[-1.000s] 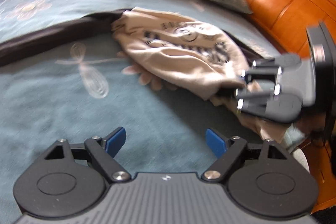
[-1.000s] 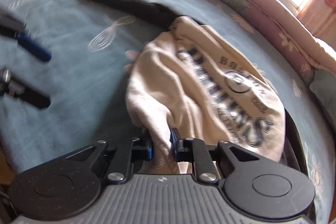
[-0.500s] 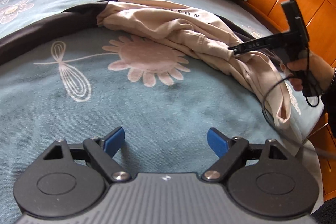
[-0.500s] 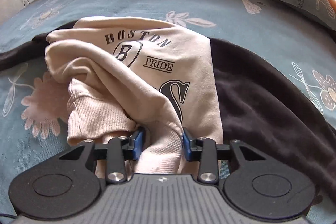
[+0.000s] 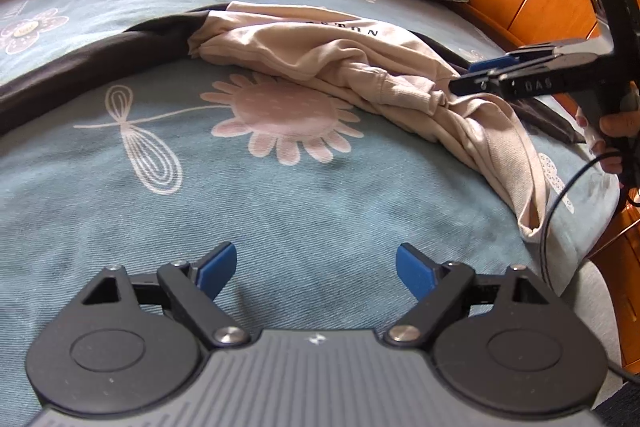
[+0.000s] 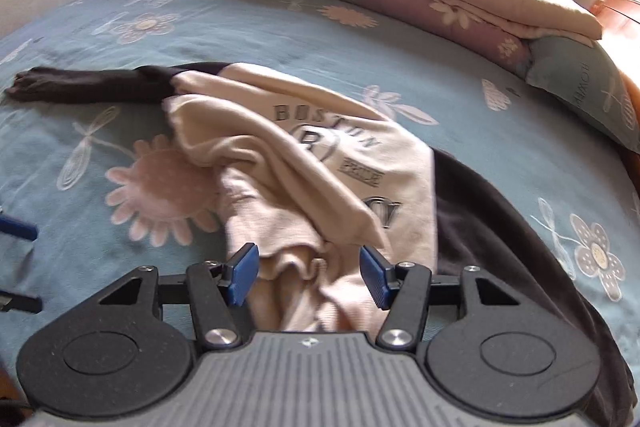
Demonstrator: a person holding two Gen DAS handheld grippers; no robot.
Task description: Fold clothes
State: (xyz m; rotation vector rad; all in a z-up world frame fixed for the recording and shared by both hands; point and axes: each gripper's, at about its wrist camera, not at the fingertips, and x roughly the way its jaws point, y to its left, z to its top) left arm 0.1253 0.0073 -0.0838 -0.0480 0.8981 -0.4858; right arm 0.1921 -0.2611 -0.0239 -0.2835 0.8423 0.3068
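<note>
The beige sweatshirt (image 6: 304,163) lay bunched on the blue bedspread (image 6: 248,23), partly on top of a dark garment (image 6: 492,227). Its ribbed hem sat between the right gripper (image 6: 306,273) pads, which had just been opening and no longer pinched it. The left gripper (image 5: 316,269) stood wide open over bare bedspread, well apart from the sweatshirt. It had dark "BOSTON" letters.

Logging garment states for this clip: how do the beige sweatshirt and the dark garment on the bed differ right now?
The beige sweatshirt is crumpled and bunched; the dark garment lies mostly flat, one sleeve stretched out. The beige sweatshirt carries printed lettering; the dark garment shows none. The beige sweatshirt rests partly on top of the dark garment. The right gripper, whose fingers have just been opening, has beige fabric between them, unpressed; nothing is at the dark garment. Both lie on the blue floral bedspread.
</note>
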